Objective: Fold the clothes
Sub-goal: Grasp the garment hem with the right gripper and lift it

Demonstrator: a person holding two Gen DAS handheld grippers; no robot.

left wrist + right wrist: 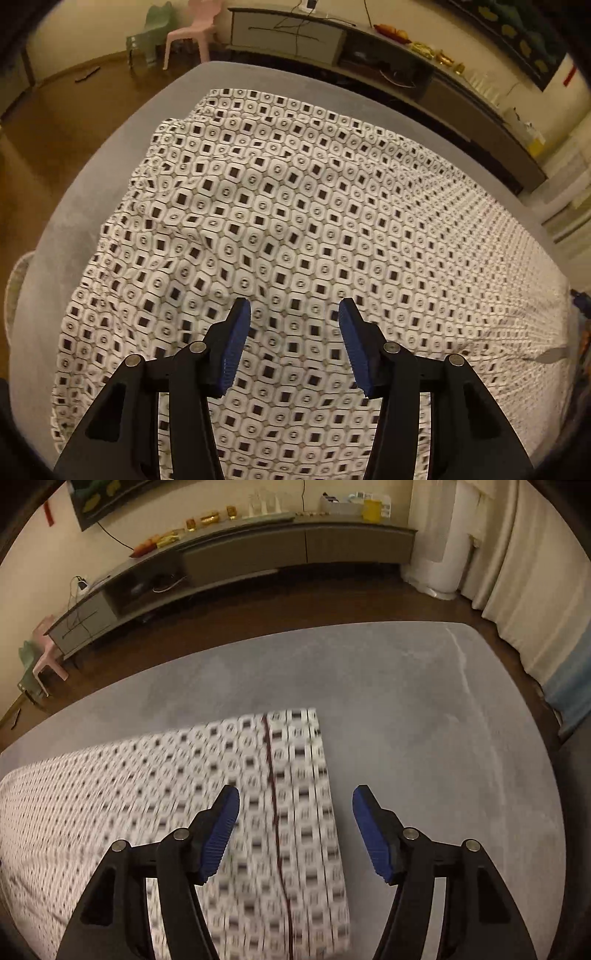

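A white garment printed with small dark squares and rings lies spread on a grey table, wrinkled at its left end. My left gripper hovers over the cloth near its front edge, open, nothing between its blue pads. In the right wrist view the same garment ends in a straight banded hem with a dark red line along it. My right gripper stands open above that hem, its right pad over bare grey table. The cloth there looks motion-blurred.
A long low grey cabinet with small items on top runs along the far wall. Pink and green plastic chairs stand on the wooden floor. Curtains and a white unit are at the right.
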